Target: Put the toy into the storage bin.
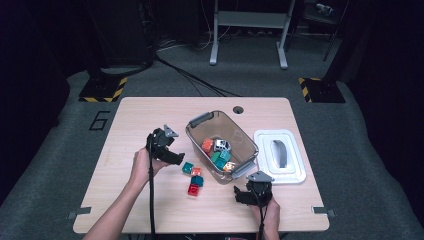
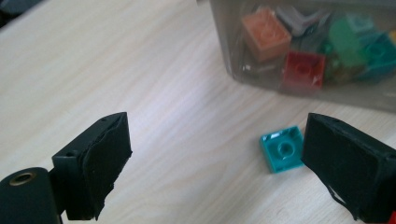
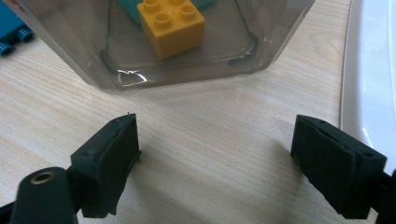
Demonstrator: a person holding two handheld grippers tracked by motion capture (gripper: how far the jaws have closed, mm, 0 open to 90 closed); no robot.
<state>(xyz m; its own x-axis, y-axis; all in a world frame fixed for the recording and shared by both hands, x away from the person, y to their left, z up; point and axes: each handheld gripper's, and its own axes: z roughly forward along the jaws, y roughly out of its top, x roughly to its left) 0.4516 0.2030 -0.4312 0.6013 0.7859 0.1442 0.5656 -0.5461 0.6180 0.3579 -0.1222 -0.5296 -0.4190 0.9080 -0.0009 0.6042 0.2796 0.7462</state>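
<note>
Left gripper (image 2: 215,154), jaws spread and empty, hovers over the table (image 2: 140,93) beside a teal brick (image 2: 281,149); right gripper (image 3: 215,158), also spread, faces the bin (image 3: 187,70).

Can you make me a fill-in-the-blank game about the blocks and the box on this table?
1. The yellow block lies inside the clear ____.
2. The white lid lies on the table beside the box, not ____ it.
3. Just inside the left gripper's open jaws lies a small ____ block.
4. The right gripper's jaws are ____, with nothing between them.

Missing words: box; on; teal; open
</note>
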